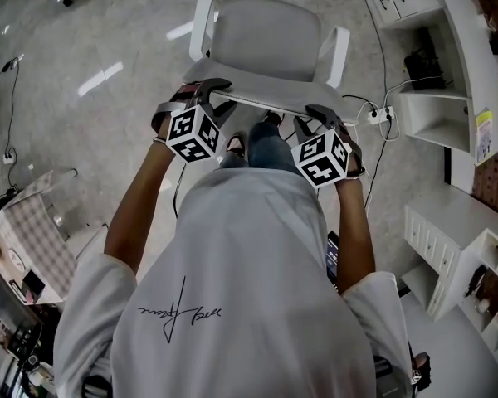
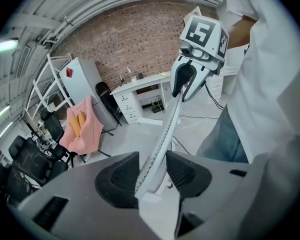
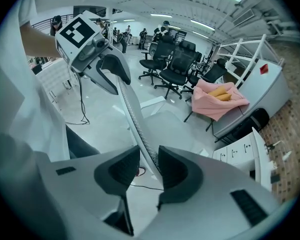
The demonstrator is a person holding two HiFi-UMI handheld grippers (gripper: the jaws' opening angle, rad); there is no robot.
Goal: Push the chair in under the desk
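The office chair has a grey seat point(image 1: 266, 36), white armrests and a thin white-rimmed mesh backrest point(image 1: 270, 102), seen from above with the person standing right behind it. My left gripper point(image 1: 216, 96) is closed on the left end of the backrest's top rim point(image 2: 165, 129), which runs between its pads point(image 2: 152, 176). The right gripper point(image 1: 314, 118) clamps the right end the same way, with the rim point(image 3: 132, 114) between its pads point(image 3: 149, 169). A white desk point(image 1: 461, 23) with a drawer unit stands off to the right, apart from the chair.
A power strip with cables point(image 1: 380, 114) lies on the floor between the chair and the desk. A white drawer cabinet point(image 1: 436, 243) stands at the right. Farther off are a pink cloth over a chair point(image 2: 82, 126) and several black office chairs point(image 3: 175, 64).
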